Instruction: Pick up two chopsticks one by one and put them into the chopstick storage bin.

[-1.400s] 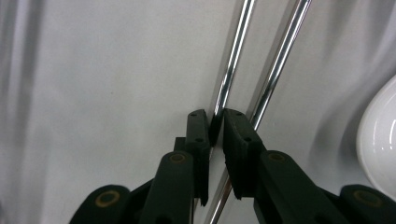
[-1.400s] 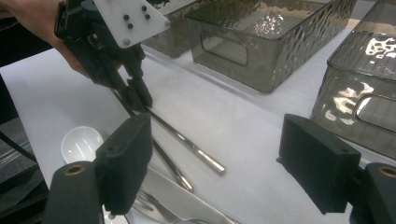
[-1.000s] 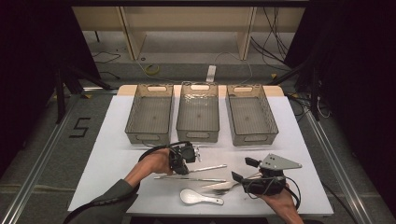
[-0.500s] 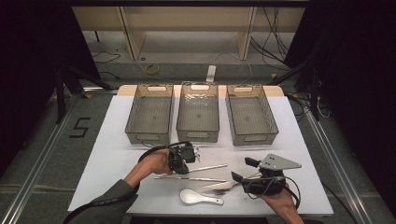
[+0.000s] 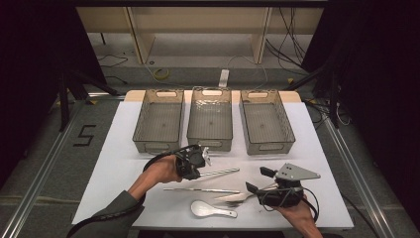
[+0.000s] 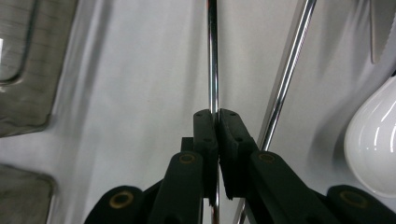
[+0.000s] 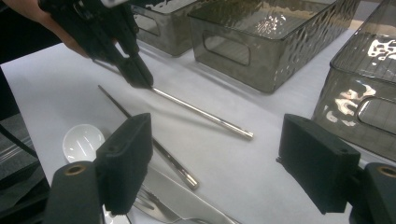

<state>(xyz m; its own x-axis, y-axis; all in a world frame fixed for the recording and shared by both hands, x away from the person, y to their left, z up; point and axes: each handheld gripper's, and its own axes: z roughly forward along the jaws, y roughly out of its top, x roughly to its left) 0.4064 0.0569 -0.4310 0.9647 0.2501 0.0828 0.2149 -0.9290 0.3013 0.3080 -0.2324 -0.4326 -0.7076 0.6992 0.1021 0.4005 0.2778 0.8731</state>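
Chopstick point(image 6: 213, 60) work sits on the white tabletop point(image 5: 124, 163), before three grey bins point(image 5: 210, 119), presumably awaiting sorted cutlery. Left tool point(image 6: 217, 114) is clamped tight on one metal chopstick near its end, likely to lift it; the high view cannot resolve that pinch. Right tool point(image 7: 212, 154) gapes empty, near the second chopstick point(image 7: 140, 130), spoon point(image 7: 83, 141) and knife point(image 7: 187, 200).

Light: my table point(image 5: 124, 163) is evenly lit from above, dark all round it | Glare: bright glints on the bins point(image 7: 275, 37) and spoon point(image 6: 373, 140) | Shadows: soft, short | Focus: my left jaws blurred close up; high view soft but readable.
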